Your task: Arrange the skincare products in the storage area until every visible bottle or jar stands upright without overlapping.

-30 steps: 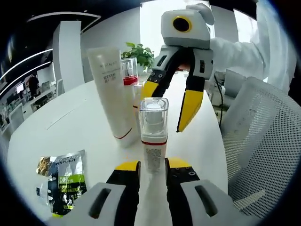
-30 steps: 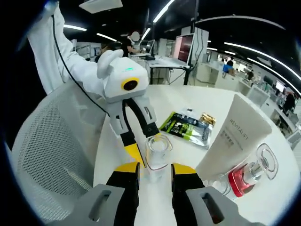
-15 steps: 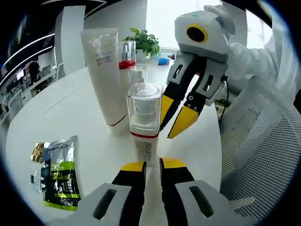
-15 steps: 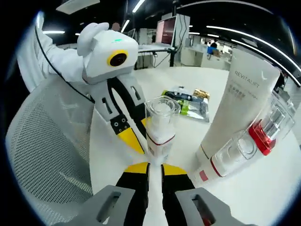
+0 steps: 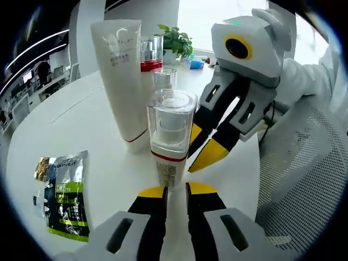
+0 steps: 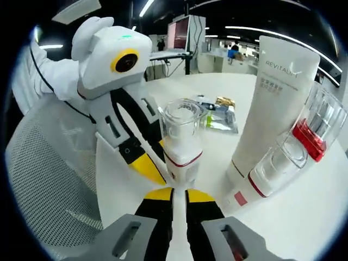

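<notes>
Standing upright on the white table is a small bottle with a clear cap, a red ring and a white body with tiny print. Behind it stands a tall white tube, cap down, beside two clear bottles with red bands. A green and black packet lies flat nearby. The left gripper has its jaws nearly closed just in front of the small bottle's base. The right gripper does the same from the other side.
</notes>
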Demonstrator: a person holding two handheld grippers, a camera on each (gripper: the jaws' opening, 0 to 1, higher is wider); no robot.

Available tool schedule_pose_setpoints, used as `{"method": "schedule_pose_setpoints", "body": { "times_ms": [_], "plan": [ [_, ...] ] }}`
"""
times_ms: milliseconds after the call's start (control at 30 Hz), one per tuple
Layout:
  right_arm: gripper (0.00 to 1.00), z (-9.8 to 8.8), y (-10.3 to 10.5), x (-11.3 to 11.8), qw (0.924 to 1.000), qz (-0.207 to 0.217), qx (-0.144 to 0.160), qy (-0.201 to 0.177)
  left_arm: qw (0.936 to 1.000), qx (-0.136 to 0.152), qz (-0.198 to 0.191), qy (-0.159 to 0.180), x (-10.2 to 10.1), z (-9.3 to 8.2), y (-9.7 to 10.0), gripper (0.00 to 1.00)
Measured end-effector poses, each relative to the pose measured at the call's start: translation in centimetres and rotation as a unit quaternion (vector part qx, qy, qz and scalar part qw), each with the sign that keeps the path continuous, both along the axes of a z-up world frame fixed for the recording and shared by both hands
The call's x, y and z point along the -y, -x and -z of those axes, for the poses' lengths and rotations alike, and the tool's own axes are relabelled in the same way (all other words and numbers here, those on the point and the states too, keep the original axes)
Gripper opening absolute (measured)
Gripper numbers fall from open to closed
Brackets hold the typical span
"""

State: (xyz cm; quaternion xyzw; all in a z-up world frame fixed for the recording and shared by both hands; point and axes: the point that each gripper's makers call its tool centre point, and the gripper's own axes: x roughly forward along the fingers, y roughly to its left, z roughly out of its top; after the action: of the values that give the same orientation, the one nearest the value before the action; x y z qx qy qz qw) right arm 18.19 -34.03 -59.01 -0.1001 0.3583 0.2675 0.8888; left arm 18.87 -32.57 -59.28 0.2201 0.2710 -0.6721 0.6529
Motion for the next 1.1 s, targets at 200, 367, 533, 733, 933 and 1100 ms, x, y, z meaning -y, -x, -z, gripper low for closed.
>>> {"method": "schedule_pose_setpoints", "body": {
  "times_ms": [200,367,533,733,933,1100],
  "plan": [
    [0.0,-0.1,-0.4,0.7,0.9998,0.02,0.003,-0.002,0.9999,0.001,-0.017,0.001,0.6,0.0,-0.8,0.08],
    [0.0,0.0,-0.3,0.8,0.9996,0.028,0.0,-0.007,0.9997,-0.003,-0.022,0.001,1.2,0.2,-0.8,0.09],
    [0.0,0.3,-0.3,1.0,0.9995,0.031,-0.002,-0.004,0.9994,-0.006,-0.034,0.0,1.6,0.3,-1.0,0.09],
    [0.0,0.4,-0.3,2.0,0.9989,0.047,-0.005,-0.003,0.9989,-0.008,-0.046,0.002,2.2,0.3,-1.3,0.09],
    [0.0,0.8,0.1,2.9,0.998,0.061,-0.013,0.006,0.999,-0.006,-0.044,0.003,3.1,0.3,-1.5,0.08],
    [0.0,1.3,0.2,4.3,0.9965,0.074,-0.019,0.034,0.9993,-0.004,-0.037,0.002,3.7,0.2,-1.7,0.08]
  ]
}}
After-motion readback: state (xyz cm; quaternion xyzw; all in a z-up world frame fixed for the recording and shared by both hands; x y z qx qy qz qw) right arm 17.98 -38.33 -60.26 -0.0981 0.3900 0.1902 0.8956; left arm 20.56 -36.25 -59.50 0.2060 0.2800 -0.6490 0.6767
